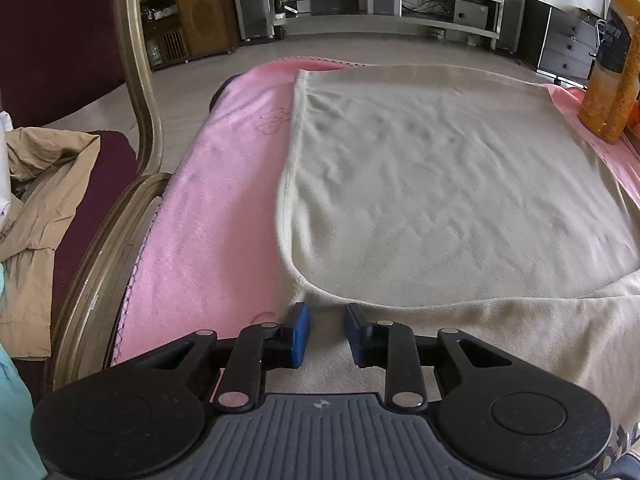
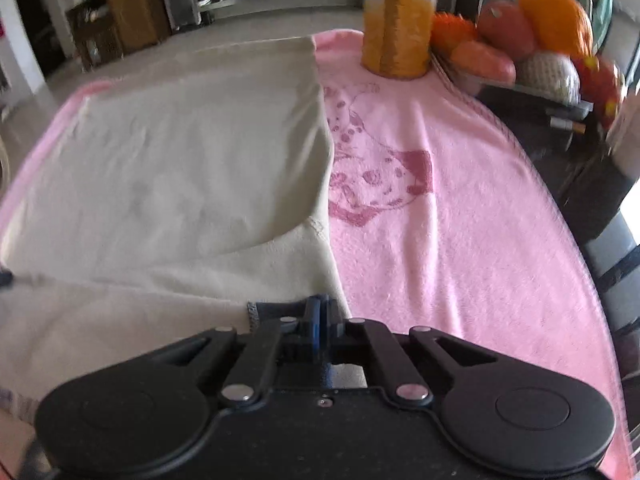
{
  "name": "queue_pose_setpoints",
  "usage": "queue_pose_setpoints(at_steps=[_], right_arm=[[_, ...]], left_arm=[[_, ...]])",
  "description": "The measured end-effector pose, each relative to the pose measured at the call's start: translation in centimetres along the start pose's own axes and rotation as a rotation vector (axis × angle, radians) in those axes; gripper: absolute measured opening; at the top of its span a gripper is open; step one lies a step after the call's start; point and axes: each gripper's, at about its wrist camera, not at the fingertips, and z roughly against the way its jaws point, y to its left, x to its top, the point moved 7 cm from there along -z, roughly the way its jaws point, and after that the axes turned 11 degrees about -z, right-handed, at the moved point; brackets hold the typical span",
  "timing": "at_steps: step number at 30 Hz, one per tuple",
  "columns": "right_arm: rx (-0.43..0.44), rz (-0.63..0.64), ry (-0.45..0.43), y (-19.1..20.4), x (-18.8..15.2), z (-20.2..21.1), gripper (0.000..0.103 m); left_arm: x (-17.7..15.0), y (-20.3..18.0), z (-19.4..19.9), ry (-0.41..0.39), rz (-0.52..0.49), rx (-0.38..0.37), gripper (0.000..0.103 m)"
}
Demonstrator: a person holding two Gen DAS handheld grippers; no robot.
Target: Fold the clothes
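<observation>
Nearest to you, the left gripper [image 1: 326, 326] is hanging just above the near part of the cream garment [image 1: 440, 184], its blue pads [image 1: 301, 332] standing apart with bare cloth showing in the gap — nothing is being pinched there. Your right gripper [image 2: 319, 312] is sitting clenched, its pads pressed together at the garment's near right corner; whether any fabric is caught between them, you cannot tell from this view, though a dark stitched hem [image 2: 253, 314] is showing just beside its left finger.

You are looking at the cream garment lying spread flat on the pink blanket [image 2: 440, 200], a folded upper layer covering most of it and a curved edge of that layer crossing just ahead of both tools. To its right the blanket is showing a printed spotted figure [image 2: 380, 168]. An orange bottle [image 2: 398, 28] is standing on the blanket's far right part, near the garment's far corner, and beside it a basket of fruit [image 2: 520, 44] is resting off the blanket's edge. On your left a gilt chair frame [image 1: 138, 92] is curving up beside the blanket, with a tan garment [image 1: 44, 184] lying heaped on its dark seat.
</observation>
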Motion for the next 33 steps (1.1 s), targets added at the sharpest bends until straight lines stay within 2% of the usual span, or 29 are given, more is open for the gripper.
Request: queue_pose_setpoints(at_steps=[3,4,6,7,9,11,13,15,18,20,23,27,33], right_arm=[[-0.031,-0.039,0.002,-0.7,0.0,0.8,0.02],[-0.022,-0.071,0.002,-1.1,0.0,1.3,0.023],[0.057,-0.136,-0.022,-1.4,0.1,2.8,0.023],[0.116,-0.156,-0.046,-1.2,0.4,3.6,0.023],[0.253,-0.149,-0.095,0.1,1.0,5.0,0.022],[0.401,-0.099,-0.091,2.5,1.0,5.5,0.022],[0.512,-0.029,-0.038,5.5,0.4,5.1,0.022],[0.557,0.069,-0.012,8.3,-0.4,4.5,0.022],[0.562,0.204,-0.002,11.6,-1.9,3.6,0.022],[0.552,0.269,-0.01,13.0,-2.7,2.9,0.022],[0.466,0.399,-0.02,14.0,-4.1,1.4,0.021],[0.36,0.54,-0.068,12.9,-4.9,1.4,0.018],[0.131,0.527,-0.09,6.2,-5.1,2.6,0.019]], left_arm=[[-0.5,1.0,1.1,0.008,0.049,0.046,0.028],[-0.7,1.2,1.6,0.007,0.064,0.058,0.028],[-0.9,1.3,3.7,-0.022,0.085,0.053,0.023],[-0.8,0.7,4.4,-0.045,0.081,0.008,0.02],[-0.5,-0.6,5.8,-0.089,0.069,-0.088,0.02],[-0.1,-3.2,5.7,-0.102,0.008,-0.213,0.021],[-0.2,-5.9,5.1,-0.101,-0.075,-0.266,0.021],[-0.3,-7.9,4.3,-0.085,-0.147,-0.281,0.021],[-0.6,-8.6,3.3,-0.056,-0.158,-0.287,0.022],[-0.7,-8.7,2.8,-0.042,-0.155,-0.287,0.026],[-0.8,-8.2,2.5,-0.032,-0.117,-0.292,0.028],[-0.9,-7.5,2.2,-0.024,-0.058,-0.295,0.023],[-1.7,-6.1,2.6,-0.028,-0.023,-0.282,0.022]])
